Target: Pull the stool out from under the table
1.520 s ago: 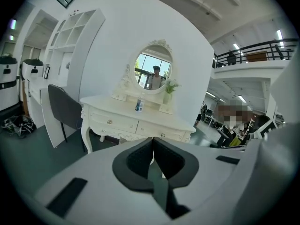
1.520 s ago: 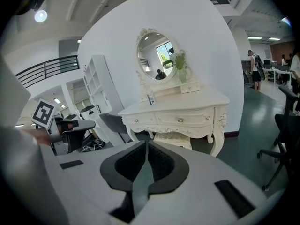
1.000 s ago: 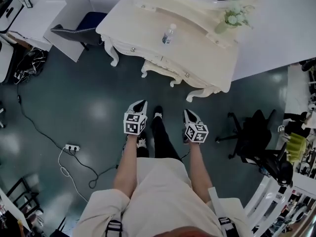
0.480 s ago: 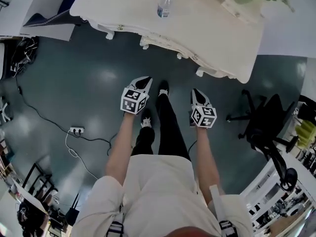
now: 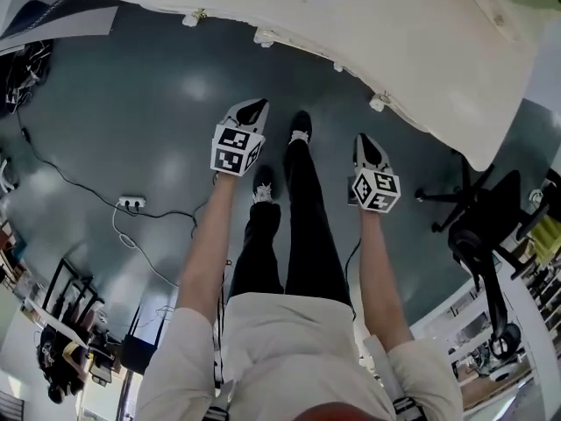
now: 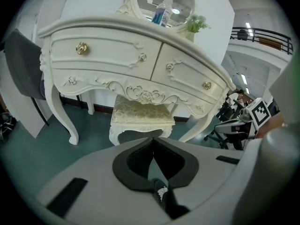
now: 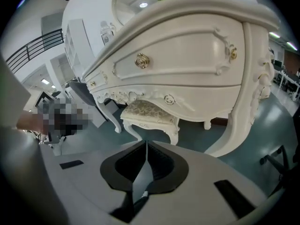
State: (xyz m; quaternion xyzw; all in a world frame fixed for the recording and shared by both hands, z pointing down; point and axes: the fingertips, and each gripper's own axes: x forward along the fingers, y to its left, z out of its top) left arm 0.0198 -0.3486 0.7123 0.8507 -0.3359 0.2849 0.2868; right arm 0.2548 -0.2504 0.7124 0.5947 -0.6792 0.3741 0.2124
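A cream stool (image 6: 140, 114) with a patterned cushion stands tucked under the ornate cream dressing table (image 6: 112, 55). The right gripper view shows the same stool (image 7: 150, 112) between the table's (image 7: 187, 64) curved legs. In the head view the tabletop (image 5: 412, 42) hides the stool. My left gripper (image 5: 254, 106) is shut and empty, held above the floor a short way from the table's front edge. My right gripper (image 5: 364, 140) is also shut and empty, level with it. Both point at the table, well apart from the stool.
A water bottle (image 6: 162, 15) and a small plant (image 6: 196, 23) stand on the table before an oval mirror. A black office chair (image 5: 478, 226) is at the right. A power strip (image 5: 131, 203) with cables lies on the floor at the left. A dark chair (image 6: 23, 69) stands left of the table.
The person has stepped towards the table, so its top now fills the upper edge of the head view. Both grippers came forward with the arms and stayed shut.
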